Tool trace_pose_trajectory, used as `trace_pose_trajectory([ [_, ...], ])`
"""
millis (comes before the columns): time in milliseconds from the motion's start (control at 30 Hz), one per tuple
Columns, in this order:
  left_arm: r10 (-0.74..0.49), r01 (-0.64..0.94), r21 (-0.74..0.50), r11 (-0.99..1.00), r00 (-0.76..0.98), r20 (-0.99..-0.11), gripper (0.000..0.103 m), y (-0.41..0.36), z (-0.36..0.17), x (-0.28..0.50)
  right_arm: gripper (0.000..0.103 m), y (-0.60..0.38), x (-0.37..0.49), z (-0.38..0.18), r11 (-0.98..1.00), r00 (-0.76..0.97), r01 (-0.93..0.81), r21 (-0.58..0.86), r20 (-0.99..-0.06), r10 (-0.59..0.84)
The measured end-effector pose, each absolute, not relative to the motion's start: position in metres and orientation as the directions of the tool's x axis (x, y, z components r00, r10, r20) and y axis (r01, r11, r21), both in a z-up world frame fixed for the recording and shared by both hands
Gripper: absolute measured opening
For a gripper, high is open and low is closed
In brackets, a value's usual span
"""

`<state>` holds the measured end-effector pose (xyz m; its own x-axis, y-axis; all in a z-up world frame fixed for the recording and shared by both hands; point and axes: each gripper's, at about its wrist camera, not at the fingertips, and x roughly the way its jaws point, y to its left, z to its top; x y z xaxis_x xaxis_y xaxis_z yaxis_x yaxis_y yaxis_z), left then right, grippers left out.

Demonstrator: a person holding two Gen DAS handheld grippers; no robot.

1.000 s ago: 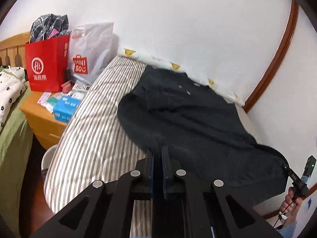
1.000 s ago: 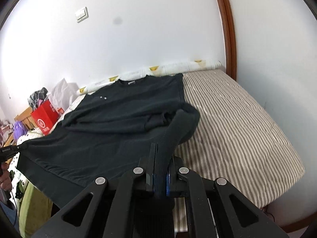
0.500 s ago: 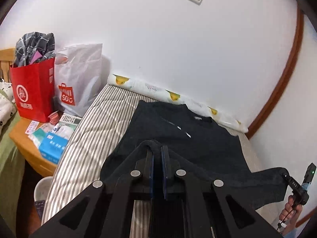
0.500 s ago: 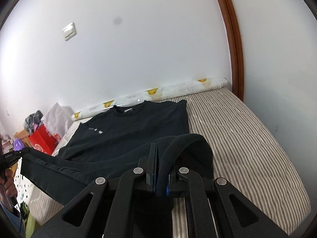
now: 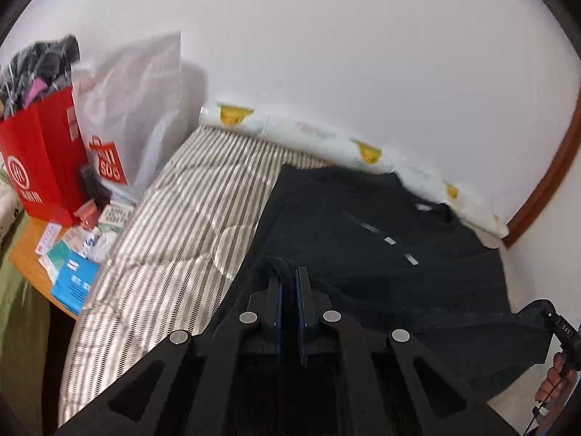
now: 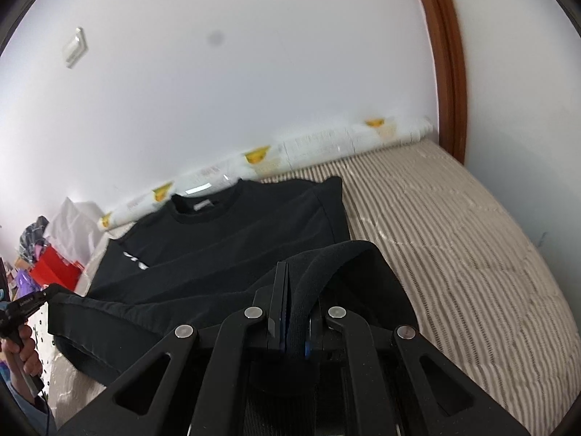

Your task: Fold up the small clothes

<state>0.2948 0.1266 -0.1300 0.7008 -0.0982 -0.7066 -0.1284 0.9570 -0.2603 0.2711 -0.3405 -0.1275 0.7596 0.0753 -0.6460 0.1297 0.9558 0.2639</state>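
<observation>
A black sweatshirt (image 5: 363, 225) lies on the striped mattress (image 5: 189, 210), collar toward the wall; it also shows in the right wrist view (image 6: 232, 232). My left gripper (image 5: 288, 276) is shut on the sweatshirt's bottom hem at one corner and holds it lifted over the body. My right gripper (image 6: 296, 279) is shut on the hem at the other corner, the fabric looped over its fingers. The hem stretches between the two grippers, raised above the lower part of the shirt.
A white roll with yellow prints (image 6: 276, 160) lies along the wall. A red bag (image 5: 40, 160) and a white bag (image 5: 130, 109) stand on a wooden nightstand (image 5: 25, 261) left of the bed, with boxes and packets. A brown door frame (image 6: 446, 72) is at the right.
Both grippers have lifted the hem and carried it toward the collar end, so the lower half of the sweatshirt now folds up over the upper half.
</observation>
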Motion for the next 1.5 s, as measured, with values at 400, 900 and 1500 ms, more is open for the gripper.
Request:
trace_pose_trajectory([
  [400, -0.087, -0.149, -0.235, 0.96, 0.64, -0.763, 0.01, 0.126, -0.158, 0.317, 0.007, -0.337, 0.329, -0.173, 0.959, 0.663, 0.166, 0.23, -0.746, 0.064],
  [900, -0.128, -0.122, -0.261, 0.958, 0.629, -0.766, 0.054, 0.129, -0.143, 0.26, 0.058, -0.337, 0.221, -0.144, 0.958, 0.676, 0.221, 0.183, -0.737, -0.015],
  [1500, -0.246, -0.133, -0.395, 0.909, 0.594, -0.766, 0.054, 0.142, -0.182, 0.175, 0.058, -0.342, 0.182, -0.182, 0.87, 0.667, 0.296, 0.393, -0.737, 0.106],
])
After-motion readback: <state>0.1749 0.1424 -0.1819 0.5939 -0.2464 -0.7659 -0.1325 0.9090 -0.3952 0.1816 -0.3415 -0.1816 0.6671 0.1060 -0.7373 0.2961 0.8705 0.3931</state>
